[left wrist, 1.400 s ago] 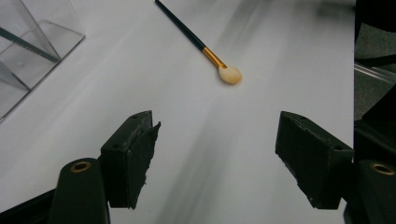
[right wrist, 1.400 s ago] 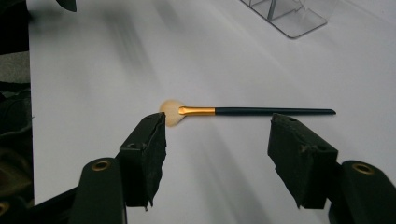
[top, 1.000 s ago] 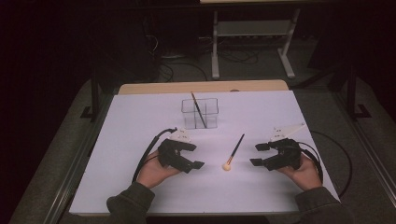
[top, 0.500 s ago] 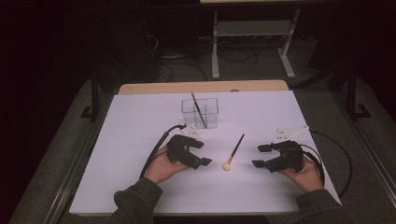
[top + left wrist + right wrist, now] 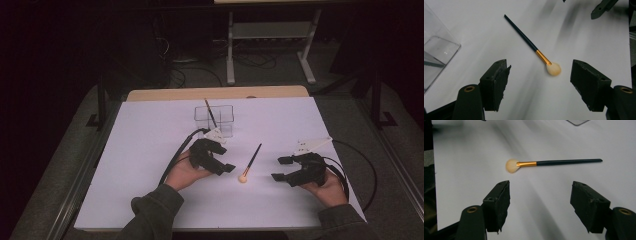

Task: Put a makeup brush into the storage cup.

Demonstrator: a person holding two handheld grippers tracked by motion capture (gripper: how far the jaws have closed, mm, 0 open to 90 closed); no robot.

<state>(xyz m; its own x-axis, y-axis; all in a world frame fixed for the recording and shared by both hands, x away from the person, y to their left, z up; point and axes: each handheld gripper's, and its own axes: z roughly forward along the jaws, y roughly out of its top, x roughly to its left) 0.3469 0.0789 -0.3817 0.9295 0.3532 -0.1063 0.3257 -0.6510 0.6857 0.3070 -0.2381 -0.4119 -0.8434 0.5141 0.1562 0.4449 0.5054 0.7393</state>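
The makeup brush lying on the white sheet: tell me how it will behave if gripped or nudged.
The makeup brush looks thin and straight, so its handle is probably stiff and light. Its round, slim shaft may roll if pushed sideways on the smooth white sheet. The soft tuft would likely squash, so the left hand-held gripper, whose jaws stand open, should probably clamp the handle.

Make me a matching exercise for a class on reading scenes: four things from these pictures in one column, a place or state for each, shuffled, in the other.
Things
1. makeup brush
2. clear box
3. left gripper
4. right gripper

Places or states
A. stands at the far middle of the sheet, a dark stick leaning inside it
B. open, just left of the bristle end in the high view
C. lies flat on the white sheet, touched by nothing
D. open, out to the right of the bristle end in the high view

Pairs: 1-C, 2-A, 3-B, 4-D
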